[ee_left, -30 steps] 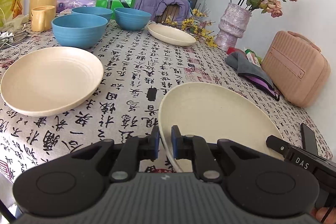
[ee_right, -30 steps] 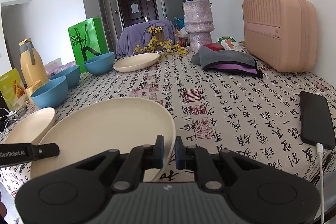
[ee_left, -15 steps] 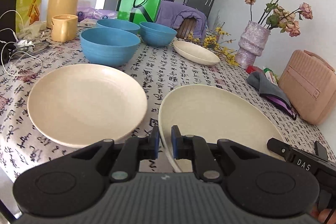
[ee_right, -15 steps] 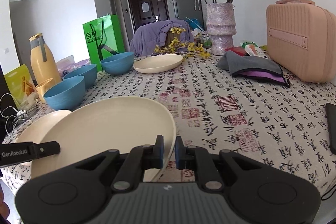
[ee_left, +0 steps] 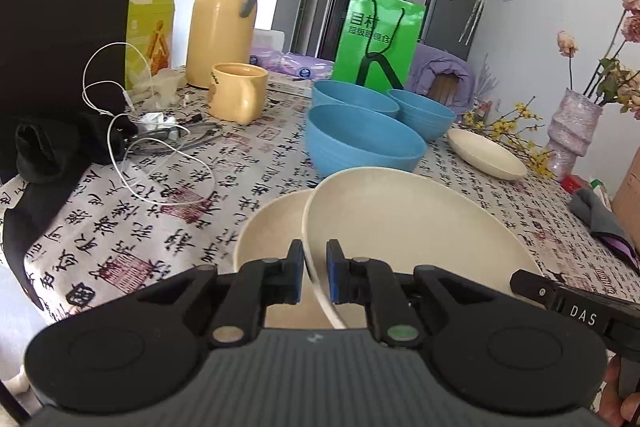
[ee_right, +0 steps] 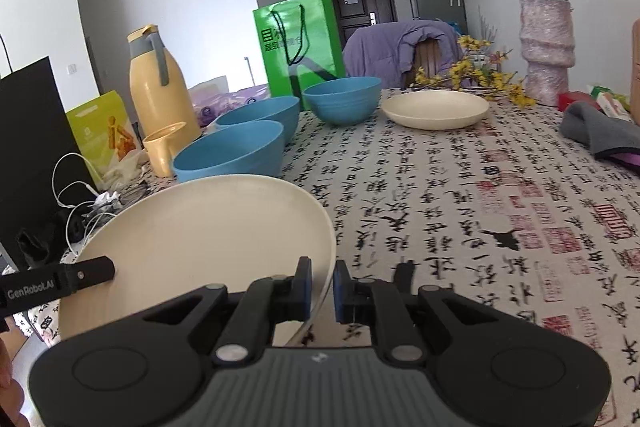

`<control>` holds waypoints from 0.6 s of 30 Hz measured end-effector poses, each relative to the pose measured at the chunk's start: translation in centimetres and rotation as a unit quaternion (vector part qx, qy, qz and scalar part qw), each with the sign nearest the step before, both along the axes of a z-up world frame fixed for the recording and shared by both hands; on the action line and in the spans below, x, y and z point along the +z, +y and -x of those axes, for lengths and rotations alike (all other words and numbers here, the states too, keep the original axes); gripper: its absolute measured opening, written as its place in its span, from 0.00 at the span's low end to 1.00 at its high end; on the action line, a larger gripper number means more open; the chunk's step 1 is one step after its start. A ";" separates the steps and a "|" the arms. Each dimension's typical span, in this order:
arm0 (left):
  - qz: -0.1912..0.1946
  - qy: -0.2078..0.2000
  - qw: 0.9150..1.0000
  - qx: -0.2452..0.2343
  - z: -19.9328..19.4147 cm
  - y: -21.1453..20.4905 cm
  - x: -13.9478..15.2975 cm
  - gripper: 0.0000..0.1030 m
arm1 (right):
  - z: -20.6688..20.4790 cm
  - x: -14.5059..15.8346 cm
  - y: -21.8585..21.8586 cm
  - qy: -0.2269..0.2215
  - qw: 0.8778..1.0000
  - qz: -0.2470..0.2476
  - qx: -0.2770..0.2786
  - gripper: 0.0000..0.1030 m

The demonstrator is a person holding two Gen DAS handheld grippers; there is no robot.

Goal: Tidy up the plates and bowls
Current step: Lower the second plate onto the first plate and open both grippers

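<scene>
With both claws, left (ee_left: 313, 277) and right (ee_right: 322, 287), pinched on the cream plate (ee_left: 404, 227) at centre frame, you're stacking: lower it squarely onto the second plate (ee_left: 268, 227).

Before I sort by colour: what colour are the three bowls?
Blue, all three round bowls; clearest in the right wrist view.

In the left wrist view, the lifted cream round plate (ee_left: 408, 227) covers most of the second cream round plate (ee_left: 268, 227) under it, so we cannot tell if they touch. The pink flowers (ee_left: 632, 27) and the pink-brown hard case (ee_left: 628, 187) are cut by the right edge. In the right wrist view, the black panel (ee_right: 28, 147) is cut at the left edge.
</scene>
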State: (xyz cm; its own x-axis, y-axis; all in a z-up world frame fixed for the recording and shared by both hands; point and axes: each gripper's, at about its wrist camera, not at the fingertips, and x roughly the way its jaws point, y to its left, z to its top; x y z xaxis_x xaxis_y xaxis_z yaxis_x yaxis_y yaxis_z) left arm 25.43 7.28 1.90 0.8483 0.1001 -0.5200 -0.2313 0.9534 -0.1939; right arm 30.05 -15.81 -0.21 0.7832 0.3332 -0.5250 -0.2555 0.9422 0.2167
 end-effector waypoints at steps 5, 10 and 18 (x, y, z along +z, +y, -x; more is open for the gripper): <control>-0.008 0.004 1.000 -0.001 -1.0 2.8 -0.3 0.11 | -1.2 -0.4 3.6 0.001 1.000 0.014 0.015 0.11; -0.002 0.015 1.000 -0.012 -2.1 4.2 -1.4 0.12 | -1.6 -0.8 5.6 -0.005 0.999 0.040 0.016 0.12; -0.016 0.017 0.999 -0.025 -2.1 4.2 -2.1 0.14 | -1.4 -0.8 6.8 -0.021 0.995 0.093 0.026 0.15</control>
